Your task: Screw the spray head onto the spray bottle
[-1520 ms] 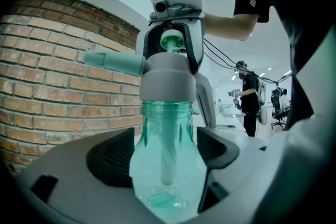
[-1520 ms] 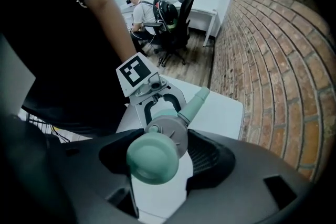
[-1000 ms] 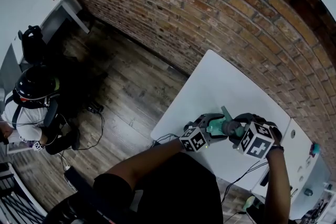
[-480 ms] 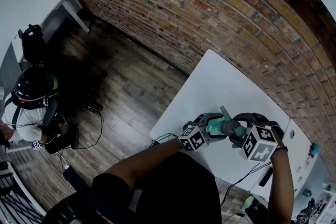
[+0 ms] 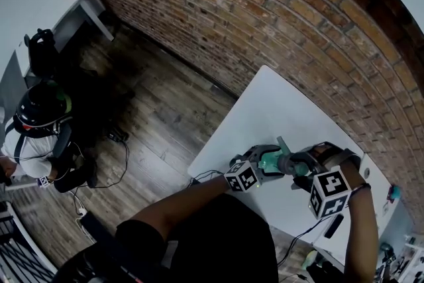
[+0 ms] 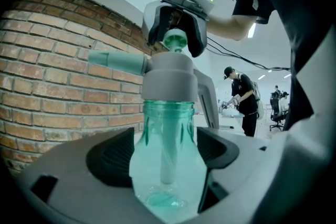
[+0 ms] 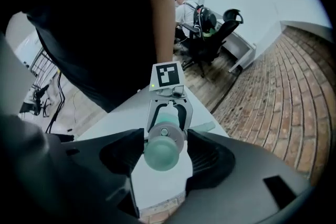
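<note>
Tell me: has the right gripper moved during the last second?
Yes. The right gripper swung its back end down the picture, away from the brick wall, toward the table's near edge.

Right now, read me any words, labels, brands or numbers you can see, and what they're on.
None readable. The spray bottle and spray head carry no print; the cubes on the left gripper and right gripper show only black-and-white square patterns, no letters or digits.
</note>
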Motion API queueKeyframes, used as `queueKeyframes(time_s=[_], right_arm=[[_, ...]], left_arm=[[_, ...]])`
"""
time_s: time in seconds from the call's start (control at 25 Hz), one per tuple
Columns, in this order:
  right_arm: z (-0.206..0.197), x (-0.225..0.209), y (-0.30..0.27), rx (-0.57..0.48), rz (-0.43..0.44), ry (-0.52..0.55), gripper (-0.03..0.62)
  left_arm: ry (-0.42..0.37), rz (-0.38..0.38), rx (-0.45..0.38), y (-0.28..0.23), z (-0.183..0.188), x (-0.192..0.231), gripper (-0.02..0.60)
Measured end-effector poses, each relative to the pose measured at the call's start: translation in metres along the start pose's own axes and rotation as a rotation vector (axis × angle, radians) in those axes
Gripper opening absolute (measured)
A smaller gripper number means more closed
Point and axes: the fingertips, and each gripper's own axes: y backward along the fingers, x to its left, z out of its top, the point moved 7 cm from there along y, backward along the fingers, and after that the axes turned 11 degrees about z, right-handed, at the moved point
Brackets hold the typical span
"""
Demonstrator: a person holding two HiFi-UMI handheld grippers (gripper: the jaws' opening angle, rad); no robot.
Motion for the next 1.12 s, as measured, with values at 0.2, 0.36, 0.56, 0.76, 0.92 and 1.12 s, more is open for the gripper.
queueKeyframes(time_s=[0.2,0.36,0.56,0.76,0.92,1.12], right_arm=[[0.001,-0.001,0.004,0.080,-0.017,0.153,0.227],[0.003,0.002,-0.001,0.152,-0.005,0.235,0.227],[-0.004,-0.001,-0.007,0.282,-0.014,0.327,0.229],[-0.010,-0.001,-0.016,0.329,-0.010,0.394,0.229],[-0.011,0.000,-0.020,0.370,-0.001,0.448,0.252],[-0.015,0.002,-0.027,0.403,-0.010,0.510,0.265]], left_arm=[[-0.001,0.001,-0.001,0.000,0.000,0.000,0.365],[0.003,-0.001,0.001,0.000,0.000,0.000,0.365],[0.000,-0.001,-0.002,0.001,0.000,0.000,0.365],[0.002,0.002,-0.004,0.000,0.000,0.000,0.365],[-0.003,0.000,-0.004,0.001,0.000,0.001,0.365],[0.000,0.003,-0.013,0.000,0.000,0.000,0.365]])
